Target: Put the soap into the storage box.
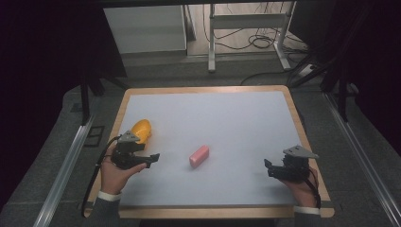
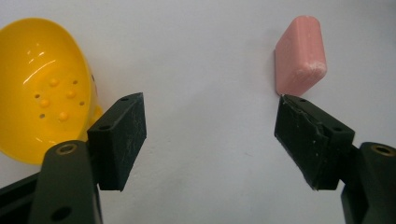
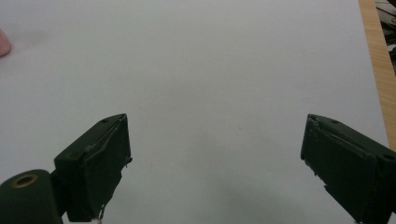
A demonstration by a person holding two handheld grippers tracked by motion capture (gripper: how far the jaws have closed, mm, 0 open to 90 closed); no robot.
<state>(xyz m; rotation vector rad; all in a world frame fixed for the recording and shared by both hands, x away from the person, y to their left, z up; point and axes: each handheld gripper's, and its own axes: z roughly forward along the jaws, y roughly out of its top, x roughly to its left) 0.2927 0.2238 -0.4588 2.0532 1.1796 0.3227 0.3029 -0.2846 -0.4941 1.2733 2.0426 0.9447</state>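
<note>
Half the yellow bowl (image 1: 141, 130) hides behind left gripper (image 1: 152, 158) — jaws apart.

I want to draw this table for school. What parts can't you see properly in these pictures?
- Yellow bowl, high view: its near side is hidden behind the left gripper.
- Yellow bowl, left gripper view: cut off by the left edge, partly behind a jaw.
- Pink block, right gripper view: a sliver at the left edge, the rest cut off.
- Pink block, high view: too small to tell what it is made of.
</note>
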